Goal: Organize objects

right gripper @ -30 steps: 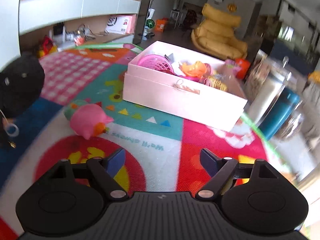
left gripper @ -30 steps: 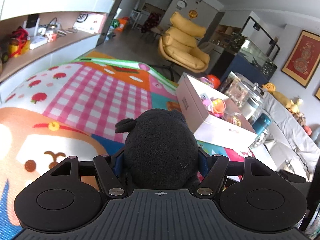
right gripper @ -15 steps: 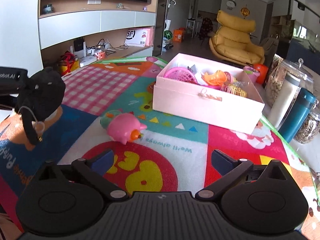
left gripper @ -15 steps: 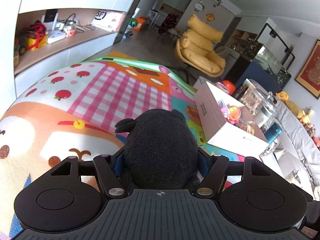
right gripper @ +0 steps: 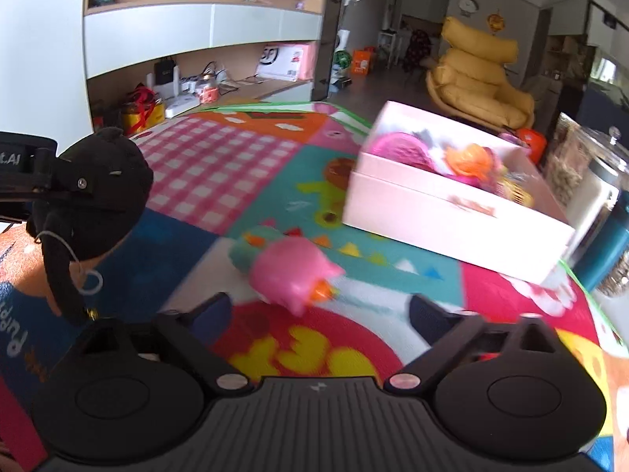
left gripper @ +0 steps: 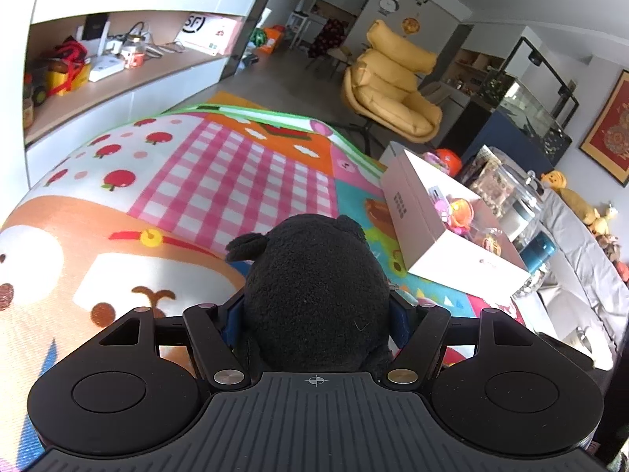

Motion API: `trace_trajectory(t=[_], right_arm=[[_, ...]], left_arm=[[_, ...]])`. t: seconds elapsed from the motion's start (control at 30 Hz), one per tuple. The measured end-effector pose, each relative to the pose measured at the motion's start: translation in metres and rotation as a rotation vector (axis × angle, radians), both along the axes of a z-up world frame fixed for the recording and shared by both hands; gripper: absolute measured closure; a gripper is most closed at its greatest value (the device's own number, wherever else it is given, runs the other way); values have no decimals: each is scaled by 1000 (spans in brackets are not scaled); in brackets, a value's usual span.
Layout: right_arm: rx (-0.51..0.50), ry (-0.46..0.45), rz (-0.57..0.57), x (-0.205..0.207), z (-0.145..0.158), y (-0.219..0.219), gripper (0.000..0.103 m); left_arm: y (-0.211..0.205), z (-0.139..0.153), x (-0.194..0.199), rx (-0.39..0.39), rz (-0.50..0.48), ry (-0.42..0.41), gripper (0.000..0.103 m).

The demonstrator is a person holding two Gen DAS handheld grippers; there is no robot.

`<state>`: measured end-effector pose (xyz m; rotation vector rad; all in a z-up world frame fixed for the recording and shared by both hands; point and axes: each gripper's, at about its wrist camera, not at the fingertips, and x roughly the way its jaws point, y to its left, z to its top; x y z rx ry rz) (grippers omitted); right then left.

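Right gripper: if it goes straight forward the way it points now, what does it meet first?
Most likely the pink pig toy, which lies on the play mat just ahead of the open right gripper, roughly between its fingers. The white box sits farther back; blur makes depth uncertain.

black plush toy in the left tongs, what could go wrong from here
The soft black plush toy is squeezed between the left tongs, so it could slip free in transit. The open white box already looks crowded; the plush may perch on the pile. The open right tongs could knock the pink pig toy.
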<state>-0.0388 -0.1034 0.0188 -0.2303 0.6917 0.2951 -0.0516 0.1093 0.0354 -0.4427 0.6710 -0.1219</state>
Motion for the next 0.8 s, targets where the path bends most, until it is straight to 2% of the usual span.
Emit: trace_trajectory(t=[0.07,0.13,0.33,0.5,0.63,0.73,0.8], right_arm=[[1,22,9,7,0,9,28],[-11,28,9,11,-2,16,32],[-55,-3,0,9,-3,14,32],[-100,-35,-85,10,-7,-12,31],[-23,10,-128,11,-4,-36,27],[21,0,-82,5,2,-38,18],[13,-22,-26,1,5,-29,17]], left_arm=[[4,0,-1,-2,8,3,30],[7,-1,-1,-6,14,4,30],[12,-3,1,-16,26,12,30],[10,-3,1,-6,19,7,30],[4,-5,2,12,10,8,30],[-1,-4,1,31,-6,6,30],[-3,-4,0,44,-14,3,30]])
